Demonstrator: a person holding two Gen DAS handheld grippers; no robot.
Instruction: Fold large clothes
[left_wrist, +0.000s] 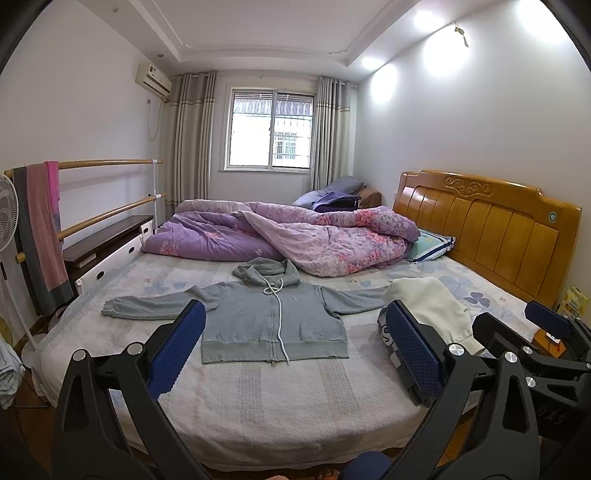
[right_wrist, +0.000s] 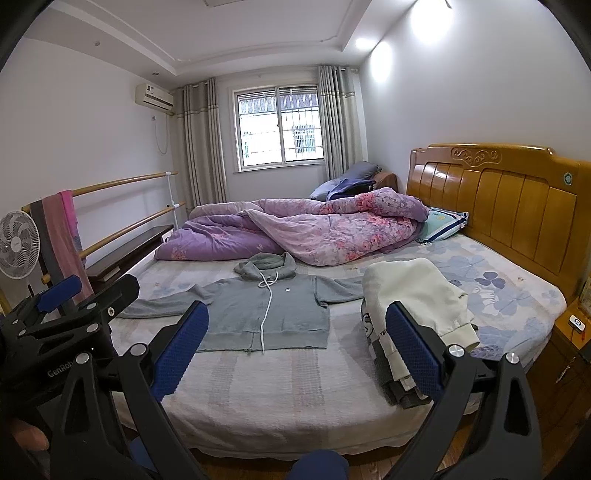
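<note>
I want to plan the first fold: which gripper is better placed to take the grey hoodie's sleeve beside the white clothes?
Probably the right gripper: it hangs open nearer that sleeve and the white clothes. The left gripper faces the grey hoodie.

Hoodie (left_wrist: 273, 314) flat on bed (left_wrist: 258, 398), sleeves spread; folded pile (left_wrist: 432, 314) right of it; quilt (left_wrist: 288, 236) behind; headboard (left_wrist: 487, 229) far right.

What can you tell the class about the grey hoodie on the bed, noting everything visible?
The grey hoodie is a soft, fleecy-looking zip-up lying flat and face up on the bed, unfolded. Both sleeves stretch out sideways, the hood is bunched at the top near the purple quilt, the zip is closed, and a white drawstring trails down the front. Its right sleeve reaches the stack of folded clothes. Neither hand-held gripper touches it.
</note>
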